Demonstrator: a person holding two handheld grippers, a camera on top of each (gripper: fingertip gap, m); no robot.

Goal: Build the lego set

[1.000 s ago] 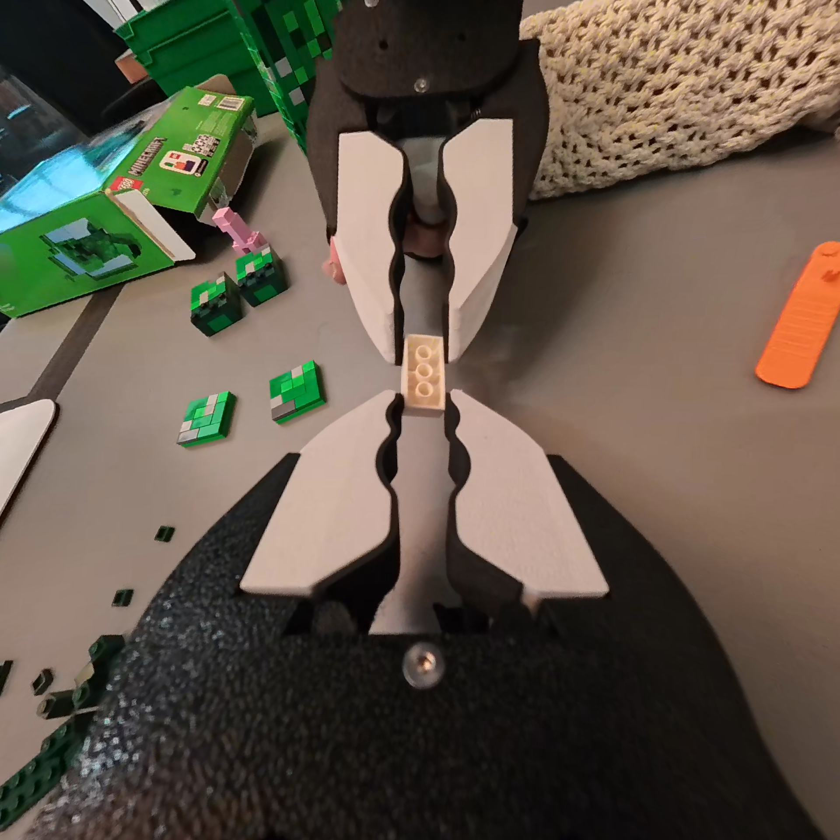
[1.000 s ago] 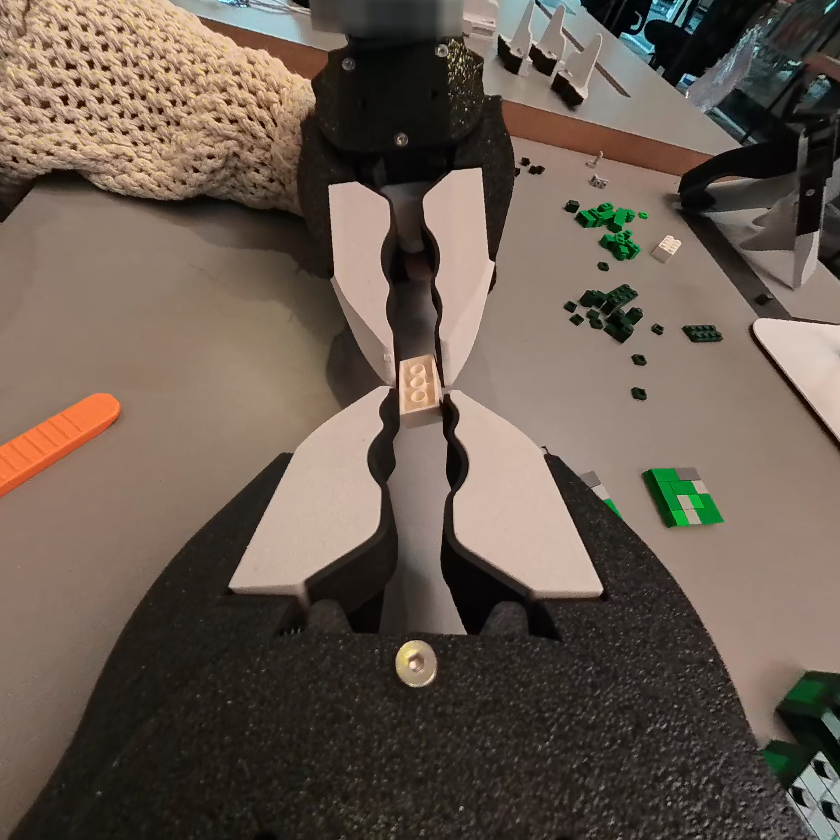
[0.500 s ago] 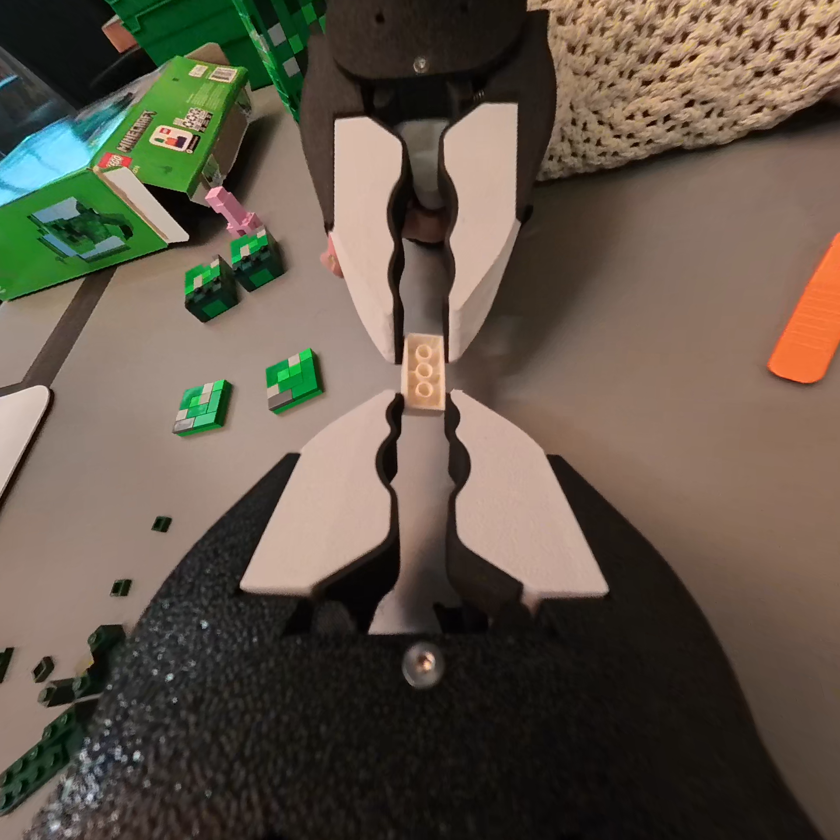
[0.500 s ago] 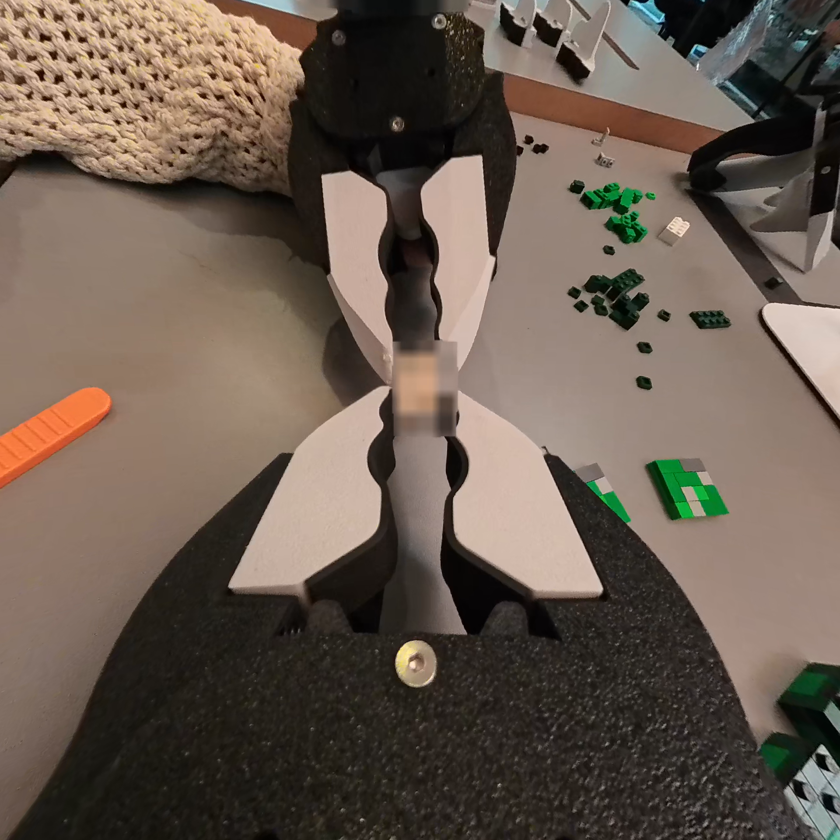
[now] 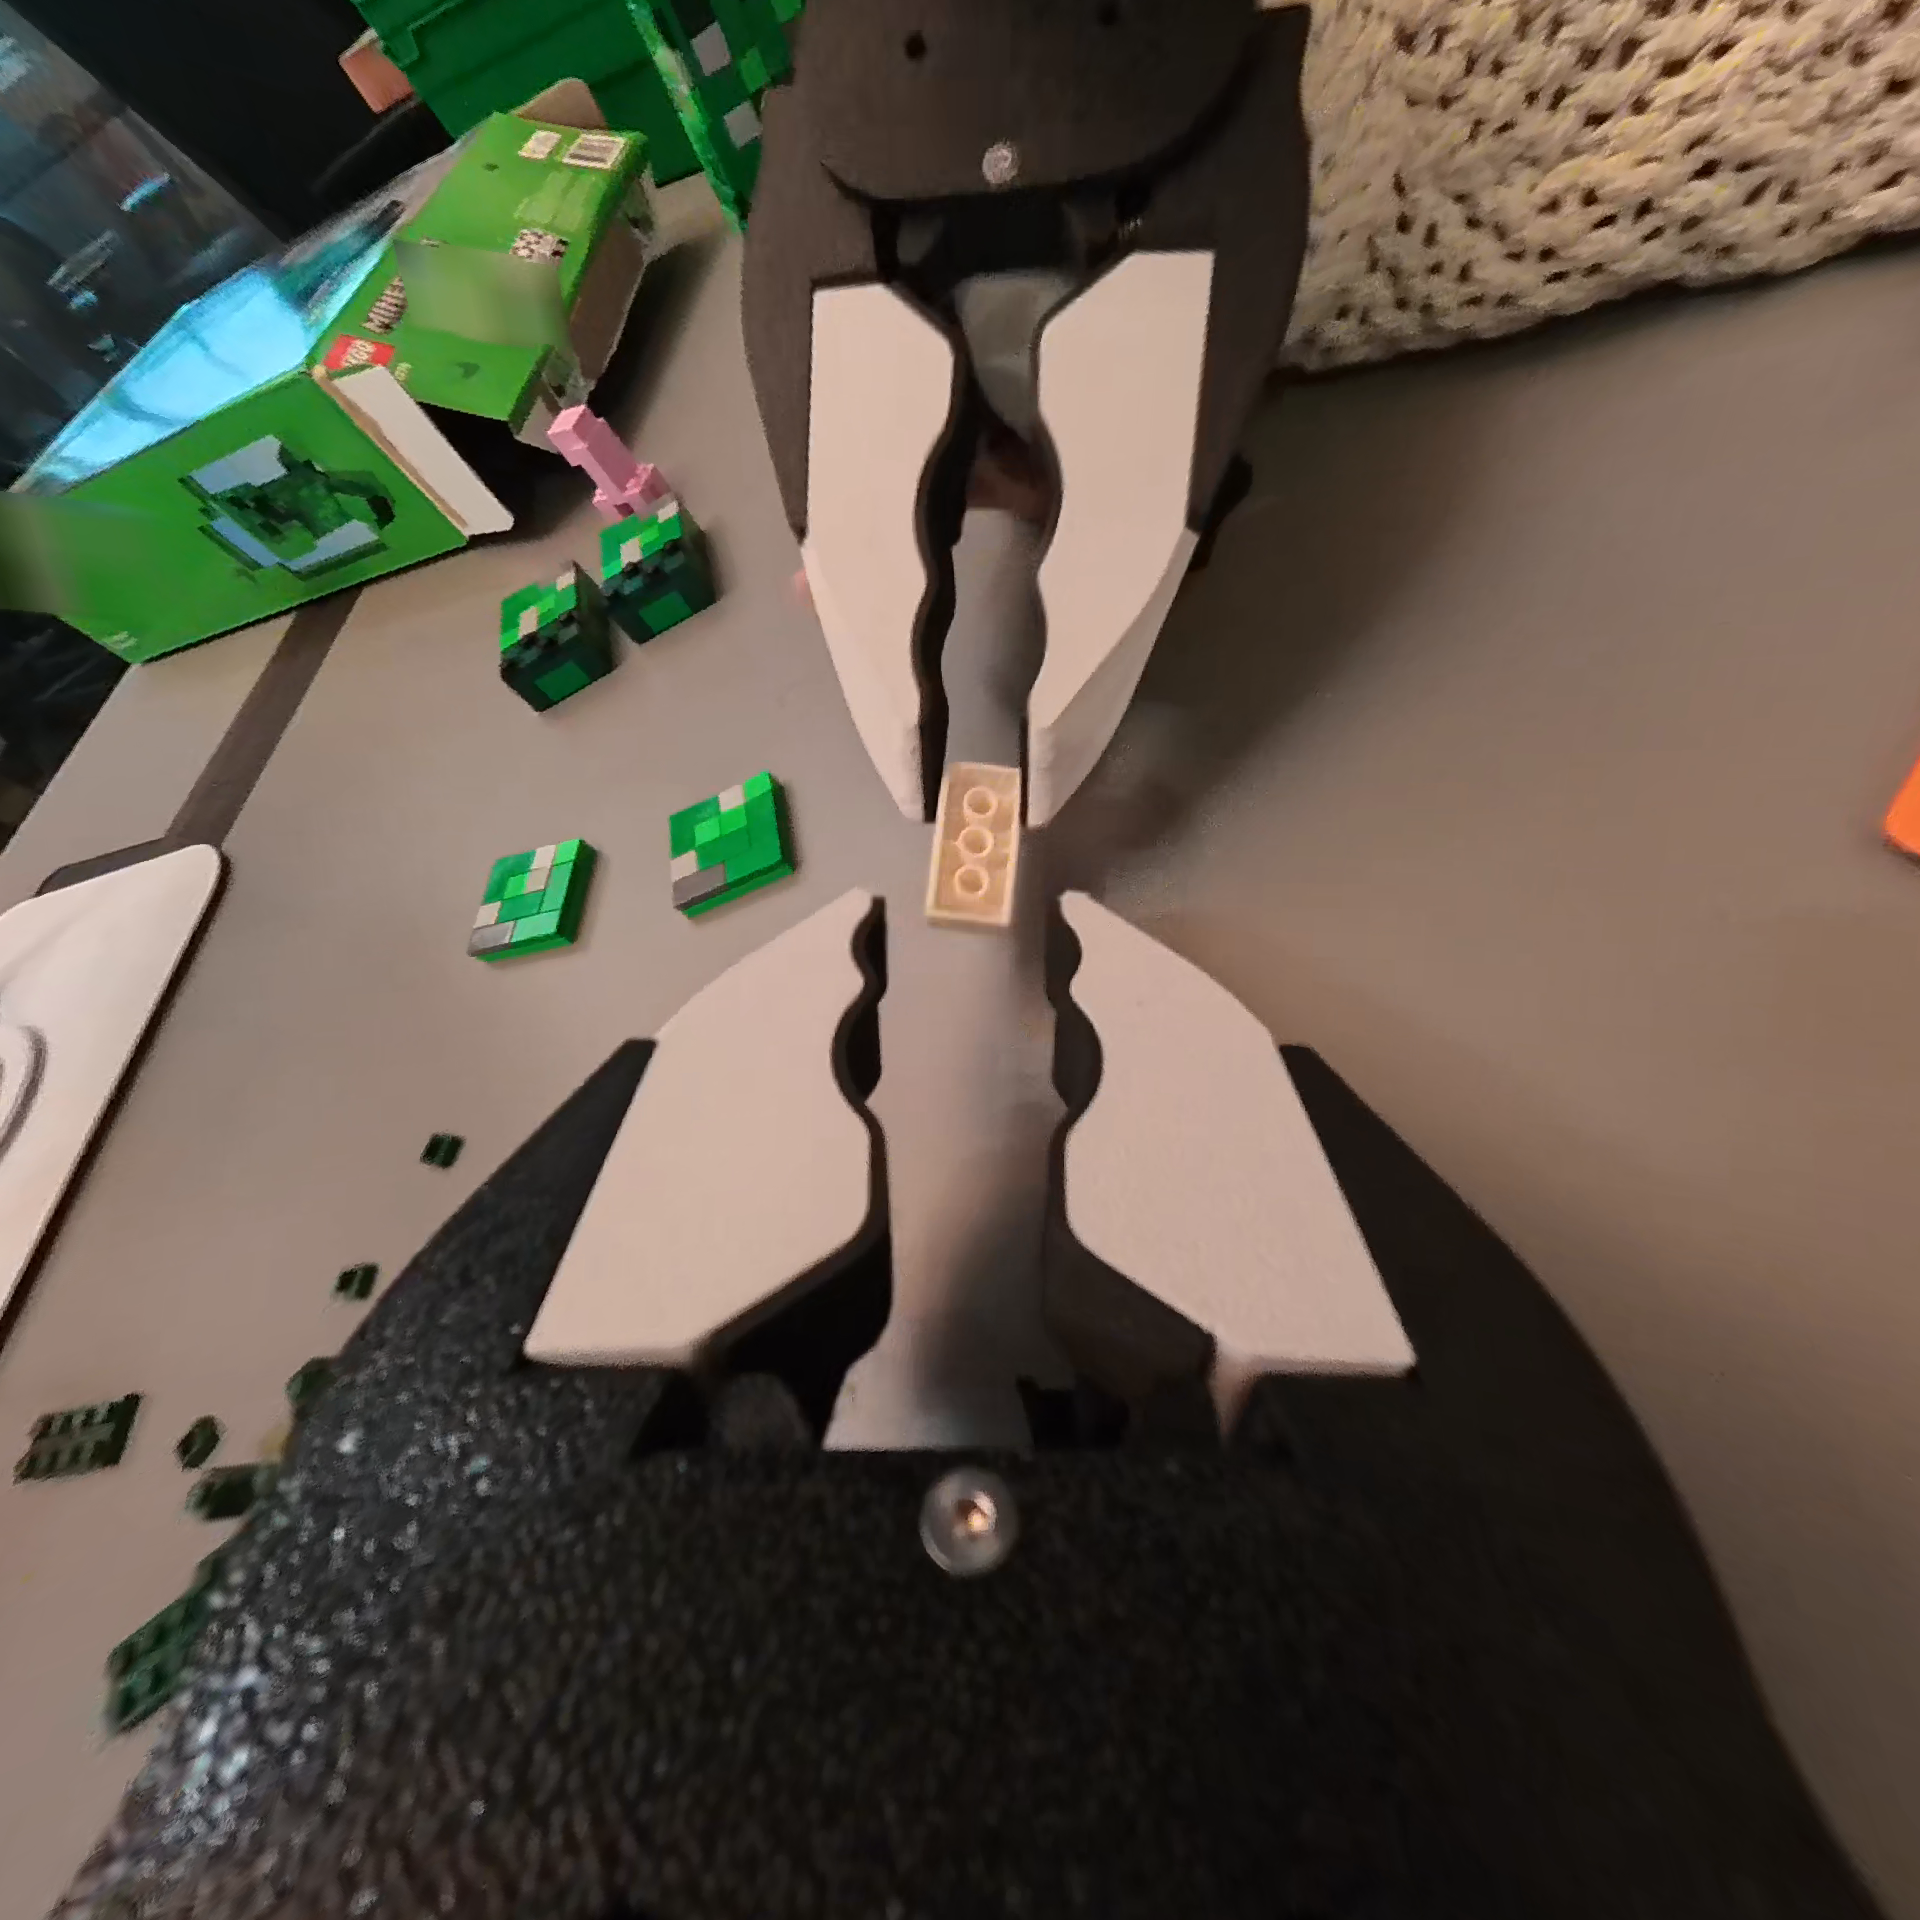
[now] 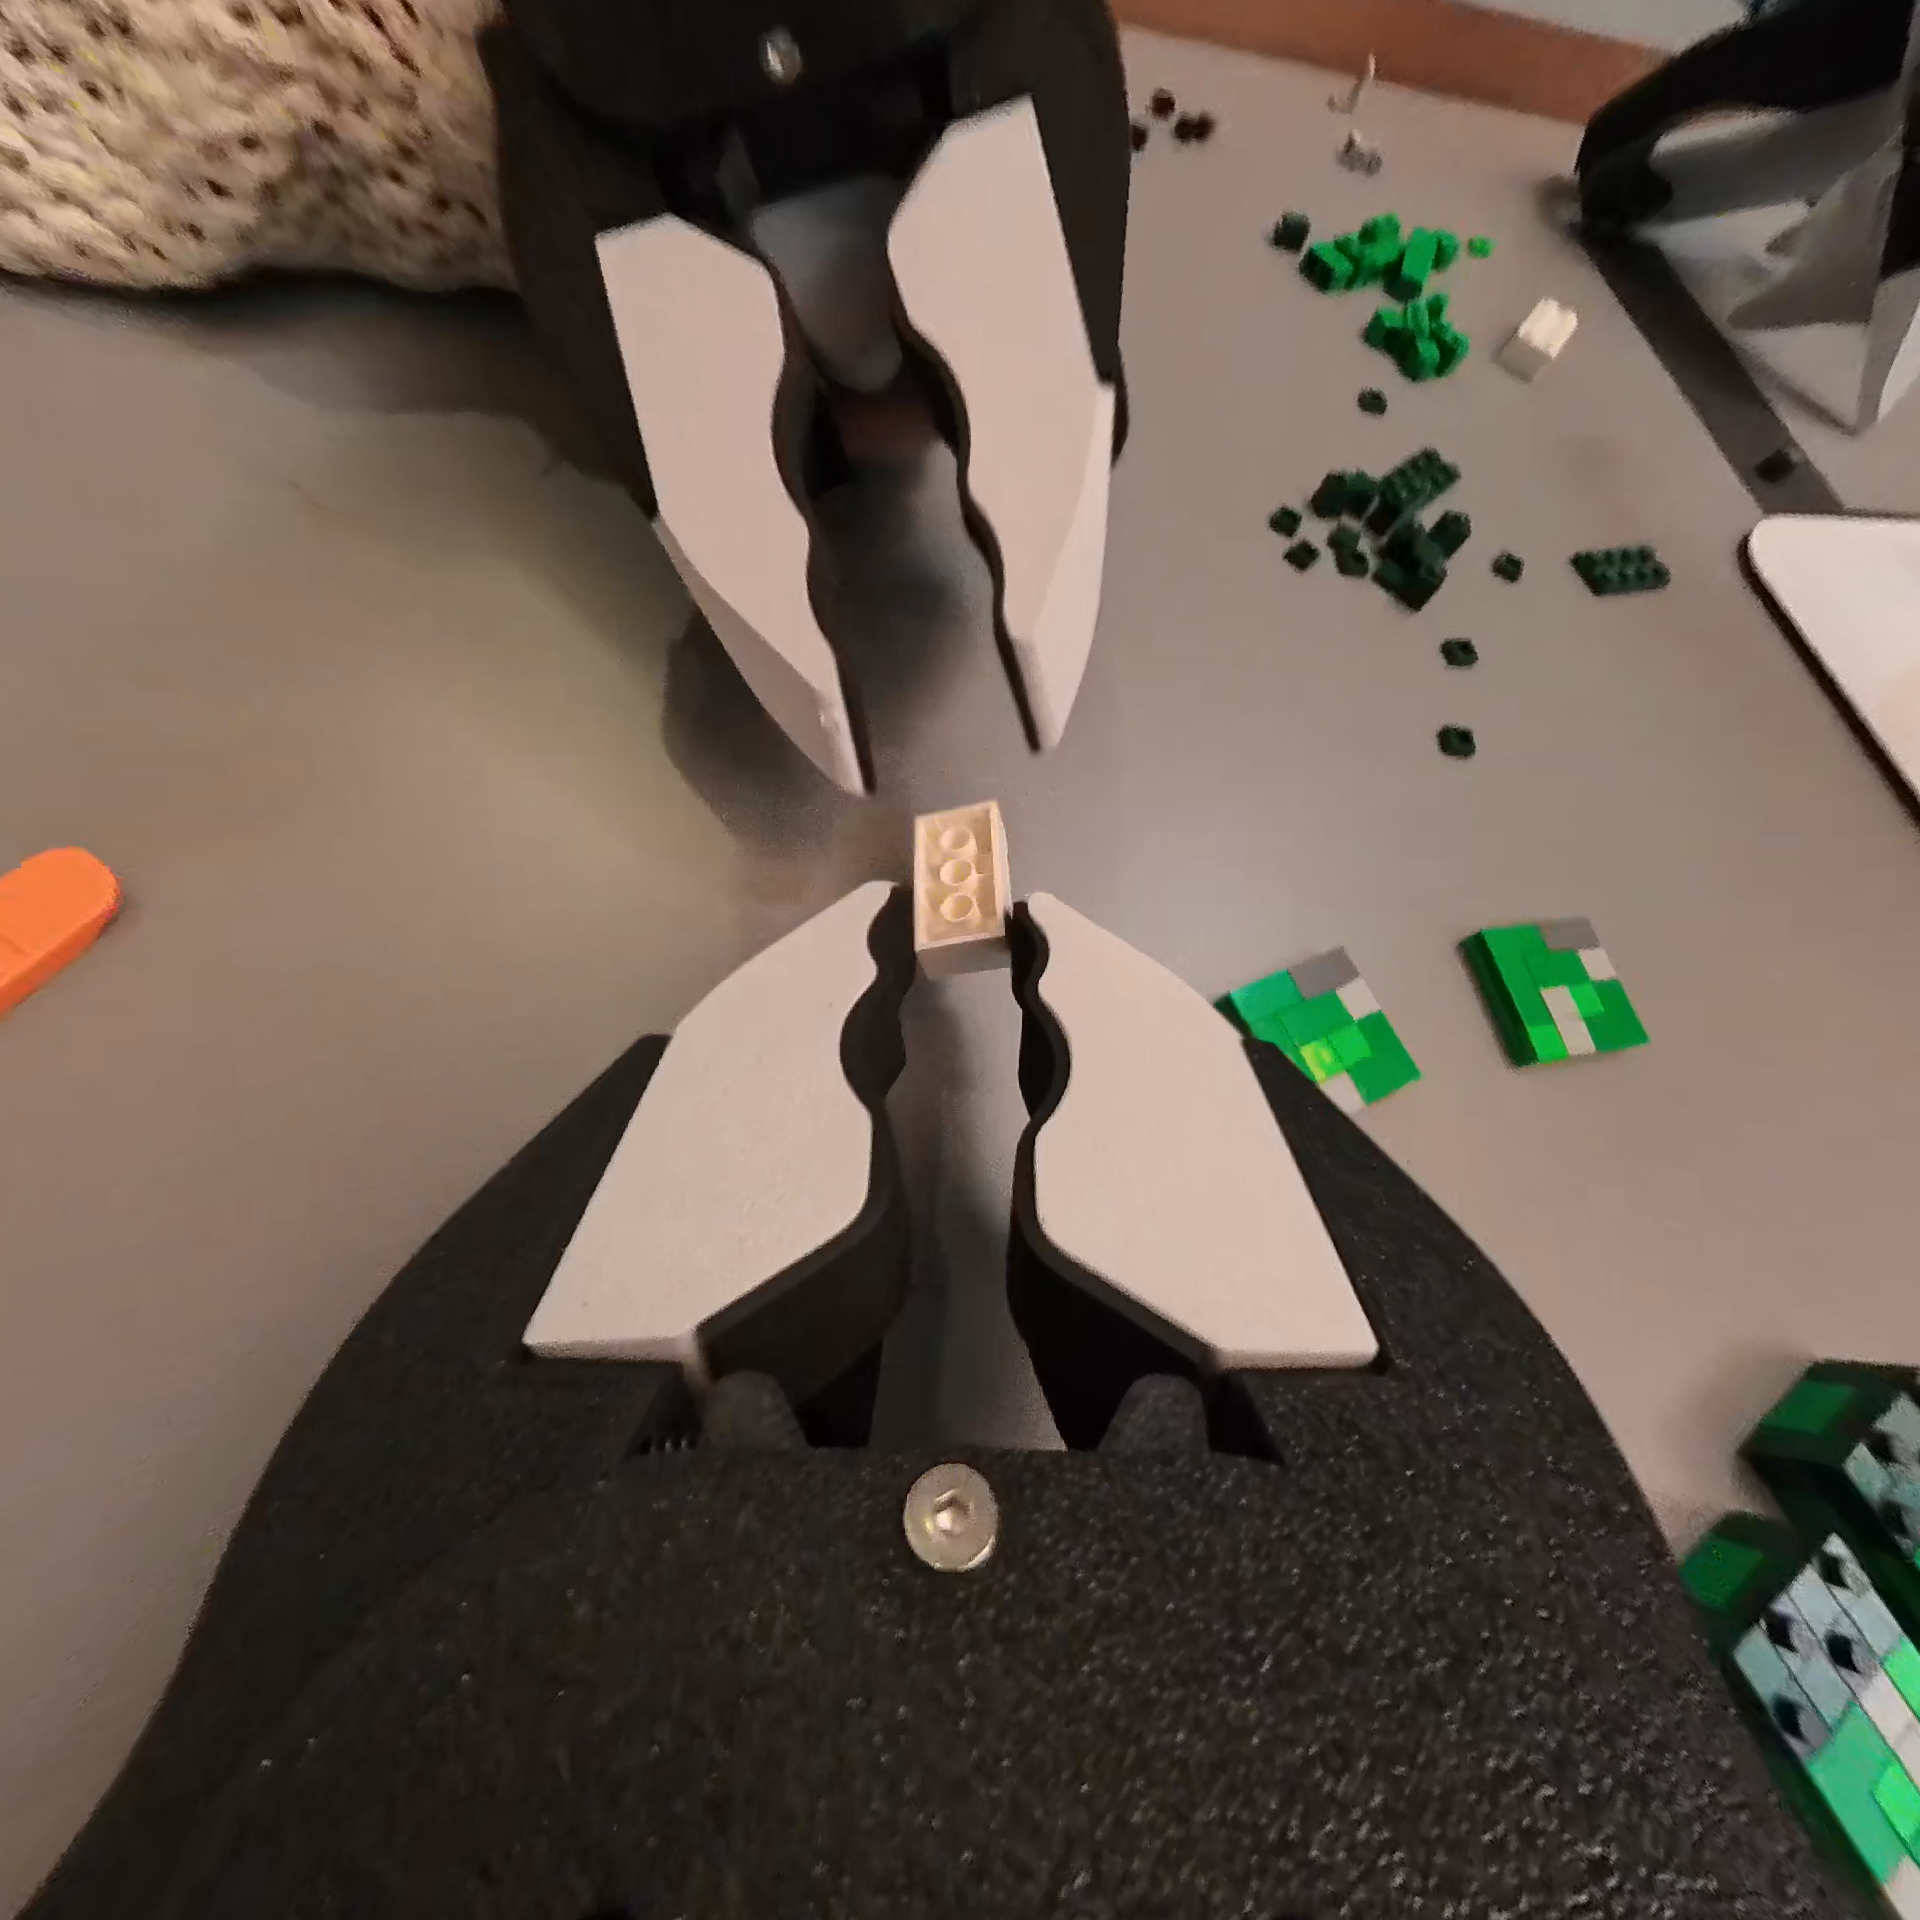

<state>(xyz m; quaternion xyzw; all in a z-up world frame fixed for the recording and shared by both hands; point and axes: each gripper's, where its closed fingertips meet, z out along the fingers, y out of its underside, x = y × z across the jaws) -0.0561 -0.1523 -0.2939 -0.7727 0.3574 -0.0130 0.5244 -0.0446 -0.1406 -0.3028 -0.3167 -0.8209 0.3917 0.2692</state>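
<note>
My right gripper [image 6: 956,909] pinches one end of the small cream plastic brick with three round studs [image 6: 959,888], its fingers narrow on it above the grey tabletop [image 6: 364,644]. My left gripper [image 5: 971,914] faces it tip to tip with its fingers parted wider than the brick; its tips stand just clear of the brick's free end. Two flat green-and-grey tiled lego squares [image 6: 1553,992] lie on the table near my right gripper. An orange ridged plastic tool [image 6: 47,920] lies well apart on the other side.
</note>
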